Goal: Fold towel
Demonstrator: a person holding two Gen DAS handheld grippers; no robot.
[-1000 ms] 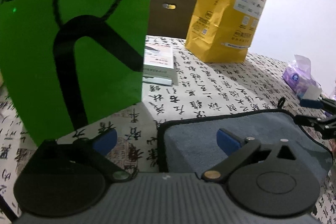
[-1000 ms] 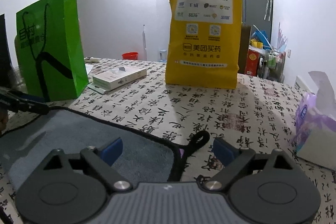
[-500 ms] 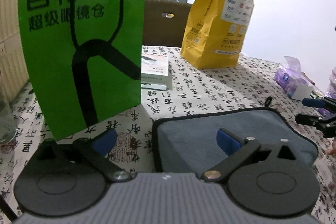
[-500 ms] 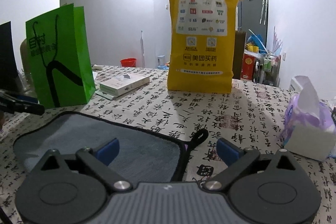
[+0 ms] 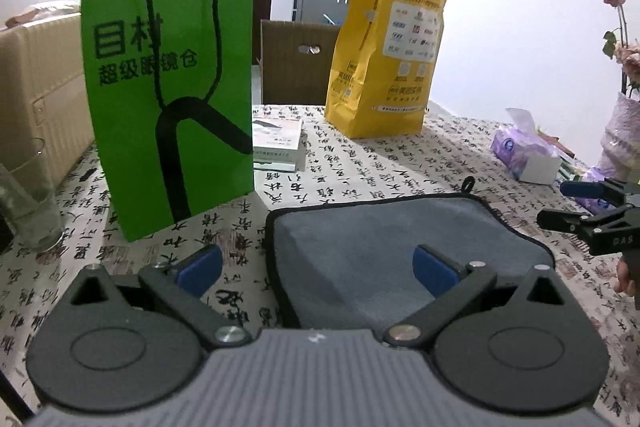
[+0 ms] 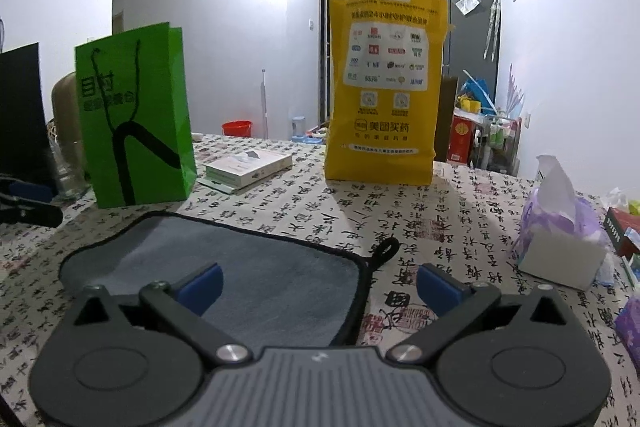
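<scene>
A grey towel with black edging lies folded flat on the calligraphy-print tablecloth; it also shows in the right wrist view, with its black hanging loop at the far right corner. My left gripper is open and empty, above the towel's left edge. My right gripper is open and empty, above the towel's right edge. The right gripper also shows in the left wrist view. The left gripper also shows at the left edge of the right wrist view.
A green paper bag stands behind the towel at left, a yellow paper bag at the back, a flat white box between them. A tissue pack sits right. A glass stands far left.
Both grippers have pulled back and up from the towel, so more of the table and bags shows. Both stay open. The towel has not moved.
</scene>
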